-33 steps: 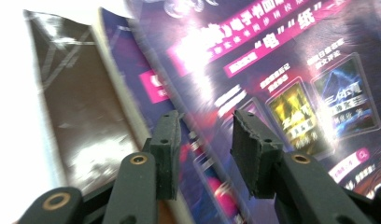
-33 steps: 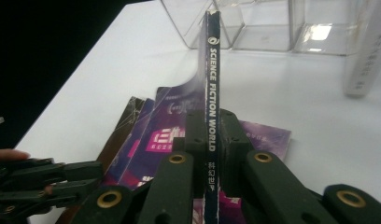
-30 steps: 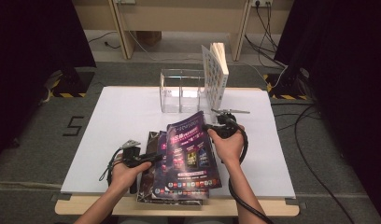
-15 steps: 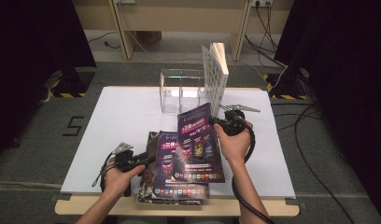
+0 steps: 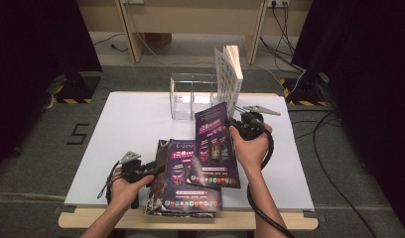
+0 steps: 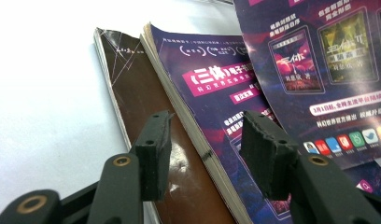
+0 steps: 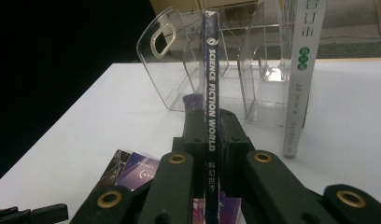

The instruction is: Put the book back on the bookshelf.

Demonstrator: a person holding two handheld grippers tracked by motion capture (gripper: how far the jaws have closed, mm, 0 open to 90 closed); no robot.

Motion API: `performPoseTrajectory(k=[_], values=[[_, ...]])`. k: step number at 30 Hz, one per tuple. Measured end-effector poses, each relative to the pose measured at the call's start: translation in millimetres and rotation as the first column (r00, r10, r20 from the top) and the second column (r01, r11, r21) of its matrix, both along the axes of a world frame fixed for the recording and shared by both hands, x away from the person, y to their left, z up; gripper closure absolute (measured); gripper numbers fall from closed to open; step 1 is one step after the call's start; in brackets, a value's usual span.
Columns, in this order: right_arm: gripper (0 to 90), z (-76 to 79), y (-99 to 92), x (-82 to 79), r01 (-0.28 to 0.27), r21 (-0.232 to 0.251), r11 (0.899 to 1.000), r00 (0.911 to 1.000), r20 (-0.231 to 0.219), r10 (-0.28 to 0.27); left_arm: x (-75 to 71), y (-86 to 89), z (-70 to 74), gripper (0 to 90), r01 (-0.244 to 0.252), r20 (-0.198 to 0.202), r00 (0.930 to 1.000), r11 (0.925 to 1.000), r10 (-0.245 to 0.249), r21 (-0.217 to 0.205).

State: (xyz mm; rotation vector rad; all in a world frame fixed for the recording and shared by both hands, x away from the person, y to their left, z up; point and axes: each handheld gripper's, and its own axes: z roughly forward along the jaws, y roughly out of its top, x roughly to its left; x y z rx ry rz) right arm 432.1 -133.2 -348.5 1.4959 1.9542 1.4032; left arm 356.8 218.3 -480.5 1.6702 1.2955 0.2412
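Right gripper (image 7: 211, 135) pinches the magazine (image 7: 211, 93) at its spine (thin, floppy, slick cover); left gripper (image 6: 205, 154) spread.

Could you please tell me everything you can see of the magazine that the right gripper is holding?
The magazine is thin and glossy, with a purple-black cover of pink banners, small book pictures and a row of app icons. Its dark spine reads SCIENCE FICTION WORLD. The right gripper clamps it at the spine, holding it raised and tilted above the stack of magazines on the white table, in front of the clear file holder.
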Motion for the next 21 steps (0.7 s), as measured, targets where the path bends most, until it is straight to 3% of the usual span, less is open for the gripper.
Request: performPoseTrajectory(k=[5,21], values=[[84.6,5.5,0.9,2.1,0.004,-0.003,1.0,0.9998,0.022,-0.004,0.7,1.2,0.5,51.4,-0.01,-0.003,0.9999,0.9997,0.01,-0.022],[84.7,18.1,2.0,6.4,0.032,-0.014,0.999,0.9974,0.066,-0.031,1.0,1.9,0.6,50.7,-0.009,-0.003,1.0,0.9999,0.009,-0.011]])
